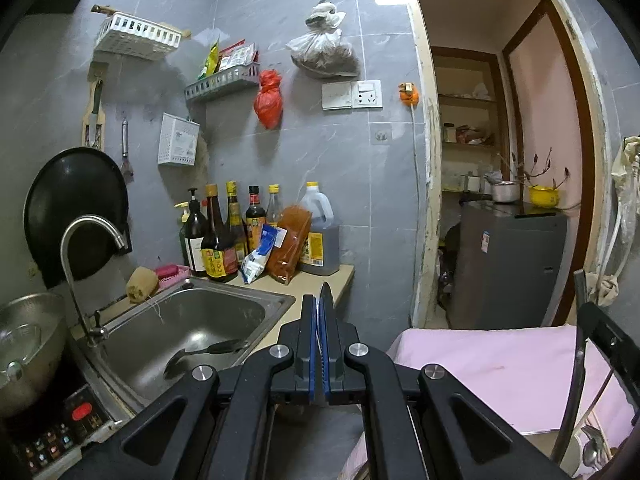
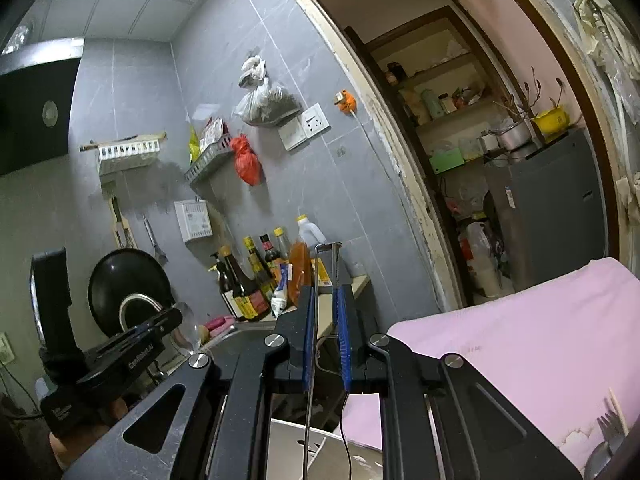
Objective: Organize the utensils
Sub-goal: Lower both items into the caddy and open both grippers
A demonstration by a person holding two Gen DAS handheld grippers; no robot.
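Jaws first: our left gripper (image 1: pixel 321 312) is closed tight, blue pads together with nothing between them, while our right gripper (image 2: pixel 326 300) is clamped on a thin metal wire handle (image 2: pixel 328 246) that loops above its fingertips. We see a pink cloth (image 1: pixel 500 364) over the table on the right, and a steel sink (image 1: pixel 192 320) on the left. A dark spatula (image 1: pixel 200 354) lies in the sink basin. Forks and spoons (image 1: pixel 592 446) sit at the cloth's near edge, by the right gripper's frame.
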